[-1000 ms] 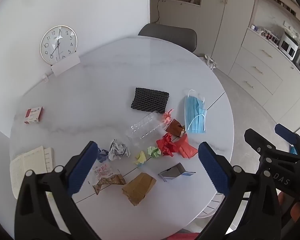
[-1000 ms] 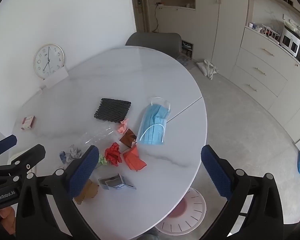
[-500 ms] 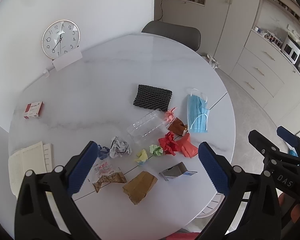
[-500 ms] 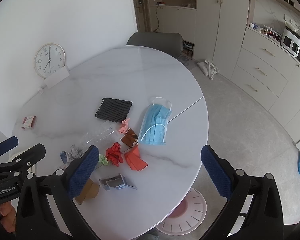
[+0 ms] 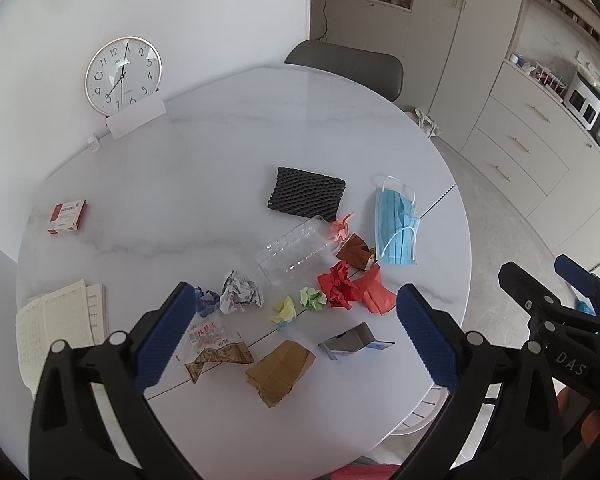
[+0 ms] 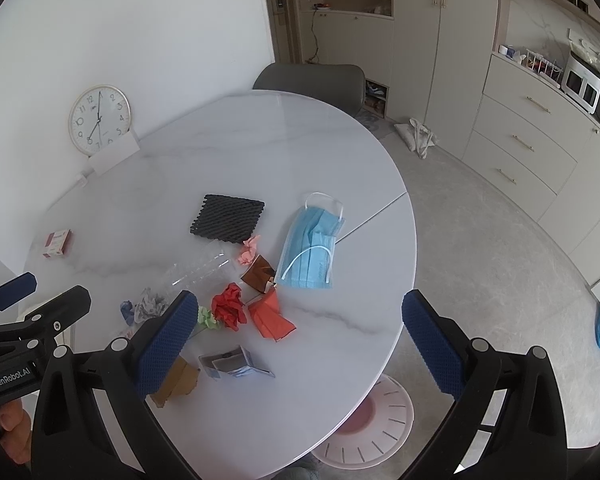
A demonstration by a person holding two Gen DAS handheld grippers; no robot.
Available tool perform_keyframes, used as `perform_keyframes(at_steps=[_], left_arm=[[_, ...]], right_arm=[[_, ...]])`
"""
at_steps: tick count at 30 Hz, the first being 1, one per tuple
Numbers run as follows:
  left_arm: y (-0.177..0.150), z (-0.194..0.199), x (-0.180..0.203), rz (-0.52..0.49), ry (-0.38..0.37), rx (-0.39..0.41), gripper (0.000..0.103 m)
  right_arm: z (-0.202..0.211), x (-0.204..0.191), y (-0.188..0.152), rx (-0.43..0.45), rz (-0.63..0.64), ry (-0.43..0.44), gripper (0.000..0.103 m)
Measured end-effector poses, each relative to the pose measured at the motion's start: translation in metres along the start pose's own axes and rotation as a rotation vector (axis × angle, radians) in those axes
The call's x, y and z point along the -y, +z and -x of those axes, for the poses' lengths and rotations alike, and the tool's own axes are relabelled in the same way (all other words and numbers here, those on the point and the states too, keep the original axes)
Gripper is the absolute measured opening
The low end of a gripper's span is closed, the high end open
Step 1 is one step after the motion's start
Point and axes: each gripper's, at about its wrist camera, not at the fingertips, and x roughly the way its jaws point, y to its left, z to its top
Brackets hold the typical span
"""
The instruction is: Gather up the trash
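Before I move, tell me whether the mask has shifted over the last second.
No. The mask lies where it did, with its right edge meeting the table seam at the same spot in the right wrist view.

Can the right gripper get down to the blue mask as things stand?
Probably yes. The right gripper is open and empty above the table, and the mask lies flat near the edge with nothing on top.

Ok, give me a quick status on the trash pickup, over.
Left gripper open, empty, above table. Right gripper open, empty. Trash untouched: face mask, plastic bottle, red paper on table. Pink bin beneath table edge. Nothing blocking.
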Motion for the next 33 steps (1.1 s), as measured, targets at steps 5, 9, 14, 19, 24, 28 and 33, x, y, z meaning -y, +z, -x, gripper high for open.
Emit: perform_keyframes(at_steps=[5,9,14,19,24,28,33], left_arm=[[0.0004,-0.0008,0.0010,-0.002,0.001,-0.001,0.096],[-0.0003,-0.0008,0.0010,-0.002,0.002,-0.002,0.096],[-0.0027,-0.0016,0.0006,0.000,0.004,-0.005,0.096],[-0.0025,-0.0013,0.0002,0.001,0.003,-0.008,0.096],[-0.0020,-0.0013,0.0002,0.001,0.002,-0.009,0.096],[-0.0019,-0.0013,0.0001,0.001,0.002,-0.009,0.096],[-0.0026,-0.0011,-0.0005,0.001,0.002,-0.009,0.096]], right_arm=[[0.0004,0.0010,-0.0003,0.000,0.000,0.000,0.101],[0.0007,0.0005,-0.0007,-0.001,-0.001,0.001,0.101],[0.0004,0.0007,-0.0001,-0.002,-0.002,0.000,0.101],[0.0005,0.0009,0.0005,-0.002,-0.002,0.000,0.101],[0.0000,0.0021,-0.0007,-0.004,-0.002,0.000,0.101],[0.0009,0.0014,-0.0037,-0.006,-0.002,0.000,0.101],[0.0011,0.0011,-0.0041,-0.007,-0.003,0.000,0.101]])
